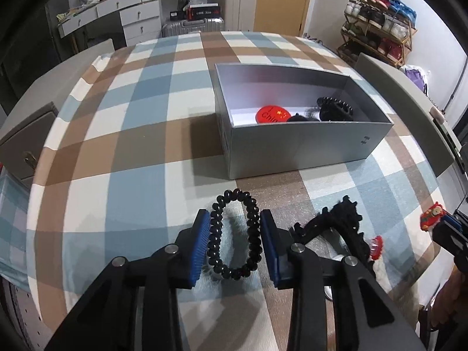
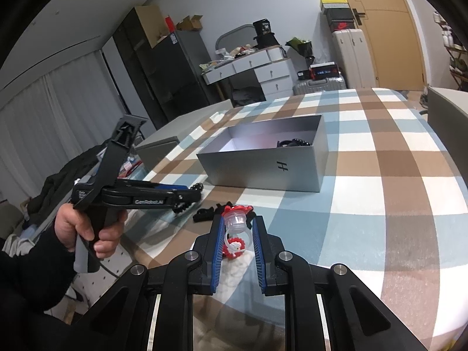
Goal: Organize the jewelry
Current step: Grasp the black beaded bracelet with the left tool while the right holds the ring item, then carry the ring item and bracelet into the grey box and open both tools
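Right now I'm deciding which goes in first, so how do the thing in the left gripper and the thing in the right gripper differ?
The left gripper closes around a black beaded bracelet, a plain loop lying on the tablecloth. The right gripper is shut on a clear plastic ring with a red ornament, lifted off the cloth. The bracelet is one colour and looks larger; the ring is clear and red. Both are outside the grey box.

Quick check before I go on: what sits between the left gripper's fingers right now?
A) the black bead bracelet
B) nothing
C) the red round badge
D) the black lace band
A: in the left wrist view the black bead bracelet lies on the cloth between the blue pads of the left gripper; the badge is in the box and the lace band lies beside the gripper.
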